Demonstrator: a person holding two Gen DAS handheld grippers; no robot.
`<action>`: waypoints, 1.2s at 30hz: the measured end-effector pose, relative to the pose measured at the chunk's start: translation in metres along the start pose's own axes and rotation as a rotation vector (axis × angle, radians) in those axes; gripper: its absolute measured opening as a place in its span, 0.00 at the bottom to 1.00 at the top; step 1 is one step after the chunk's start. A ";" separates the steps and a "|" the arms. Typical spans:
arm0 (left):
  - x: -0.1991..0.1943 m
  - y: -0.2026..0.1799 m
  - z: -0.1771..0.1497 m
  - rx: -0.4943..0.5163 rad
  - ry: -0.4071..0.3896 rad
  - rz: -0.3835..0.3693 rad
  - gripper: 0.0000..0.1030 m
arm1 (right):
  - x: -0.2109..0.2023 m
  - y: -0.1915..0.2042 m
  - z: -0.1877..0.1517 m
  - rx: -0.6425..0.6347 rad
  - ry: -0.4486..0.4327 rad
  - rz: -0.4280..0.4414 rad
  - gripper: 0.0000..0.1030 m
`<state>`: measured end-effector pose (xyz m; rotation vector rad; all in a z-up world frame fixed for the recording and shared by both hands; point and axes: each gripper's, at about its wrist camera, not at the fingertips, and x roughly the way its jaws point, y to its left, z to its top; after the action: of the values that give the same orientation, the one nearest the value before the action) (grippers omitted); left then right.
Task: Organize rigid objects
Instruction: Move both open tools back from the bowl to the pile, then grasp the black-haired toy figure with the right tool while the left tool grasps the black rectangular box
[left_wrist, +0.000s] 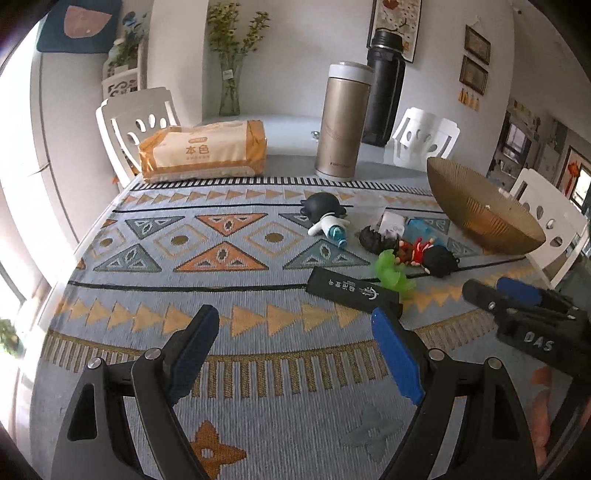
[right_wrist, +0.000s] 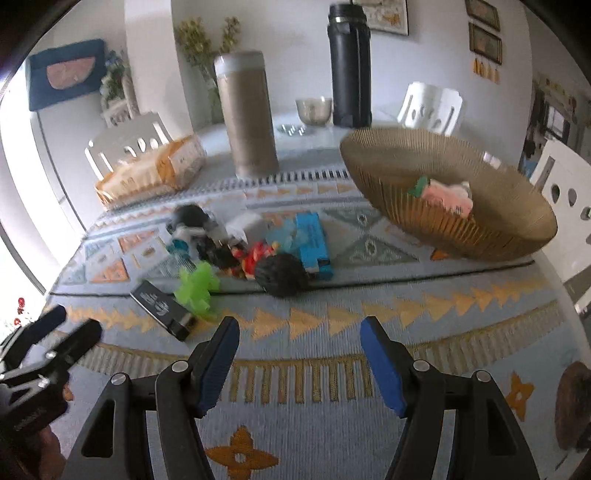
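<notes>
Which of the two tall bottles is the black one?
The back bottle behind the gold bottle; it's black, taller, and farther from the toys.

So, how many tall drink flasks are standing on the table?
2. The gold flask stands at the far edge of the patterned cloth, right of the tissue pack. The black flask stands just behind it, further right. None seems hidden.
</notes>
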<state>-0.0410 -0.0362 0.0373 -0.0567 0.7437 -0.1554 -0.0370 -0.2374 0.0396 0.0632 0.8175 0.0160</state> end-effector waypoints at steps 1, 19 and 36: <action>0.001 -0.001 0.000 0.003 0.007 0.007 0.81 | 0.000 0.001 0.000 -0.007 -0.003 0.011 0.66; 0.064 -0.061 0.020 0.119 0.207 0.051 0.82 | 0.024 -0.003 0.042 -0.061 0.159 0.113 0.66; 0.023 0.037 0.009 -0.031 0.199 0.054 0.75 | 0.045 0.012 0.037 -0.110 0.188 0.113 0.28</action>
<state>-0.0138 -0.0030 0.0243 -0.0506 0.9454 -0.0986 0.0206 -0.2254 0.0327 0.0036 0.9986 0.1762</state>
